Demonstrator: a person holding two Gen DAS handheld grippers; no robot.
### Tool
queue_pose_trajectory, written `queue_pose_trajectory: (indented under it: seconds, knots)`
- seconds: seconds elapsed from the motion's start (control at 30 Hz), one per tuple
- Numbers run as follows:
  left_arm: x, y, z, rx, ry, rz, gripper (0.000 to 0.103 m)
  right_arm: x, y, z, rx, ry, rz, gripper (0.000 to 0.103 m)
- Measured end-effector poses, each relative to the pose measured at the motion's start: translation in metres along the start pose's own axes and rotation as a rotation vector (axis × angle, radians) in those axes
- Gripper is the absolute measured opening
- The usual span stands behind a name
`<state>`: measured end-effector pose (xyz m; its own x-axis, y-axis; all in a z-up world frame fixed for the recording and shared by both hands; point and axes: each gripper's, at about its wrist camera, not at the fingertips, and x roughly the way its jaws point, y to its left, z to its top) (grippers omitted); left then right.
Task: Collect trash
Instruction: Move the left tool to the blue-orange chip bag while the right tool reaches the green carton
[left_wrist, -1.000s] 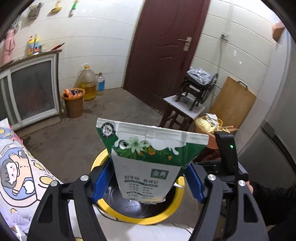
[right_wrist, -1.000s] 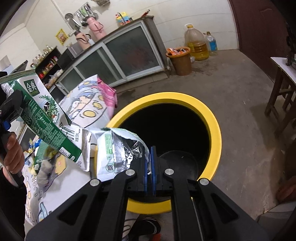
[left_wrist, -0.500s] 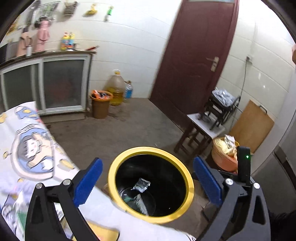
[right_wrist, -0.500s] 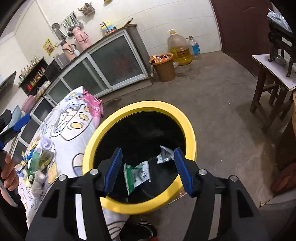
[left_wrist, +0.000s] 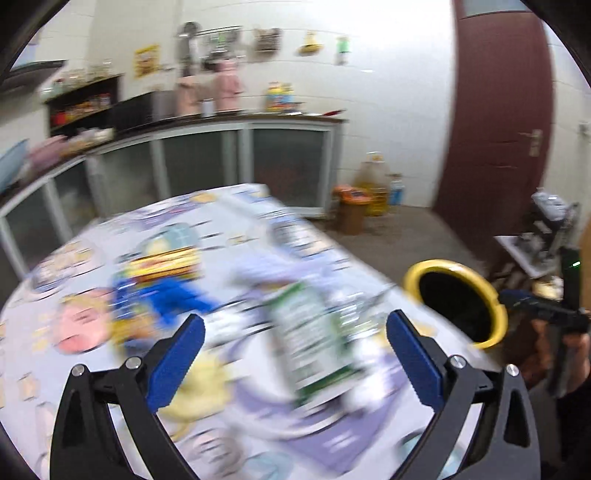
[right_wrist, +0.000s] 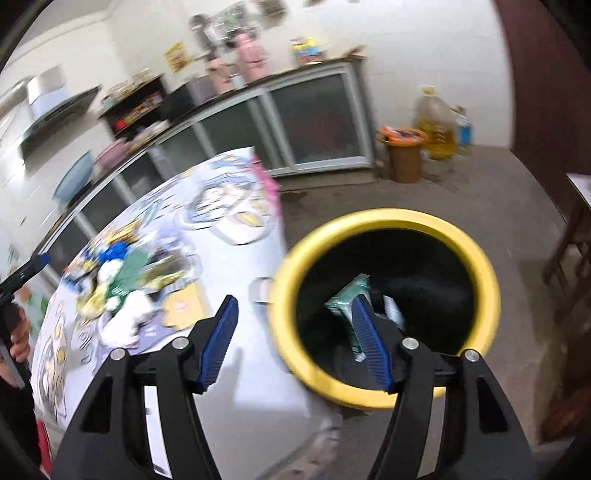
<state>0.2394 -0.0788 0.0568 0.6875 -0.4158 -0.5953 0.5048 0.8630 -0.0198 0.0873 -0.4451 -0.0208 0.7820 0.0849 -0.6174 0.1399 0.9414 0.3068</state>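
My left gripper is open wide over the cartoon-print tablecloth, nothing pressed between its pads. A blurred green-and-white packet lies on the cloth in line with the gap. More wrappers, yellow and blue, lie further left. The yellow-rimmed black bin stands off the table's right end. My right gripper hovers at the bin's near rim; its jaws are opening and hold nothing. Inside the bin lie a green packet and a silvery one. A trash pile sits on the table.
A brown waste basket and an oil jug stand by the glass-front cabinet. A dark red door is at the back right. A small wooden table is right of the bin. A hand holds the left gripper.
Both grippers let their packets drop into the bin and opened. The left gripper then swung left from the bin to over the table. The right gripper drew back and rose slightly.
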Motion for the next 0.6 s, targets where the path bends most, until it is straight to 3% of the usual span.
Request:
queue_pose_trajectory:
  seconds: [0.1,0.27,0.47,0.6]
  knots:
    - [-0.014,0.04,-0.008,-0.027,0.019,0.111,0.095,0.016,0.037,0.005,-0.065,0.026,0.055,0.062]
    - [-0.017,0.072,-0.014,-0.054,0.064,0.207,0.095,0.045,0.089,0.012,-0.132,0.085,0.144,0.063]
    - [-0.005,0.095,-0.01,-0.077,0.116,0.223,0.095,0.08,0.138,0.029,-0.16,0.205,0.348,0.063]
    - [0.004,0.103,0.005,-0.058,0.134,0.214,0.095,0.097,0.161,0.042,-0.195,0.264,0.413,0.063]
